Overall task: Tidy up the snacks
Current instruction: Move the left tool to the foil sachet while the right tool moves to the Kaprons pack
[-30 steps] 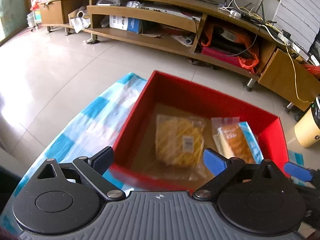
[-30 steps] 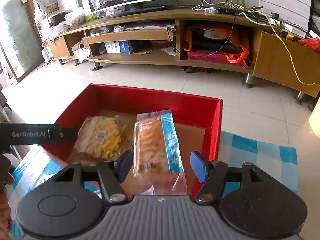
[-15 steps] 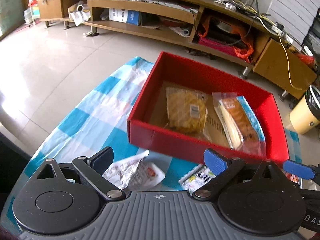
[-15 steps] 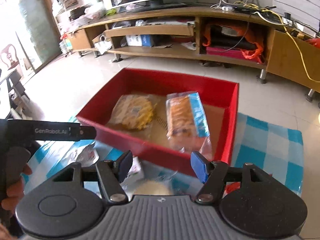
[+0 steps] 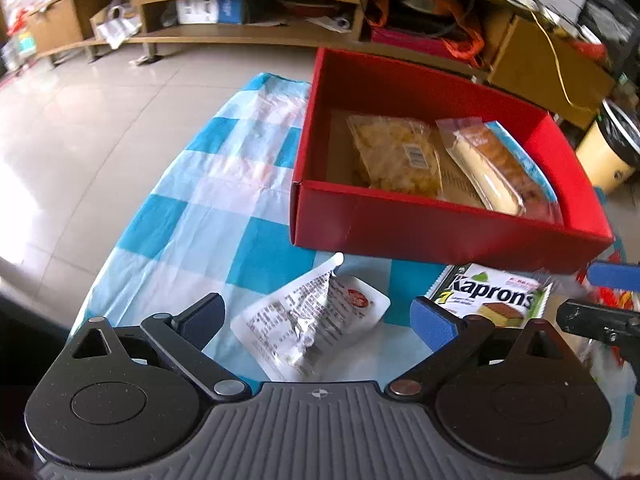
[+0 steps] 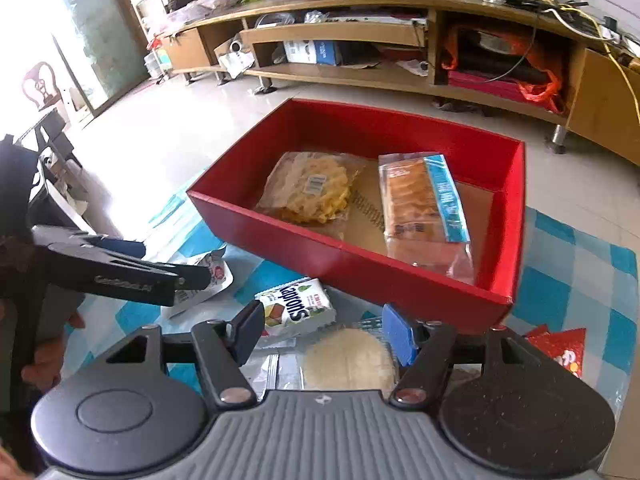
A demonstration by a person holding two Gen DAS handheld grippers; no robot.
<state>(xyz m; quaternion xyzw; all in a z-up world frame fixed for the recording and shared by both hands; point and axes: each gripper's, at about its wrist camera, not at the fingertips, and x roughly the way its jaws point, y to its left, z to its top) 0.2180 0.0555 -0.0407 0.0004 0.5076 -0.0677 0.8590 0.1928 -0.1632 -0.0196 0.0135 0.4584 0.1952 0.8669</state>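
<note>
open red cardboard box (image 6: pixel 420 280): clear-wrapped yellow waffle (image 6: pixel 312 192) at 9 o'clock, blue-edged bread pack (image 6: pixel 424 208) at 3 | left tongs (image 5: pixel 318 316): wide, empty | right tongs (image 6: pixel 322 330): wide, empty

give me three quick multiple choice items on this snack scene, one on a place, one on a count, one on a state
1. Where is the Kaprons pack?
A. inside the red box
B. on the checked cloth in front of the red box
C. on the TV shelf

2. How many packs lie in the red box?
A. none
B. two
C. four

3. How does the left gripper stand?
A. open, nothing held
B. shut on the Kaprons pack
C. shut on the box wall

Key: 1 B, it lies on the checked cloth below the box's near wall. 2 B, the waffle pack and the bread pack. 3 A, its fingers stand apart over the white sachet.
</note>
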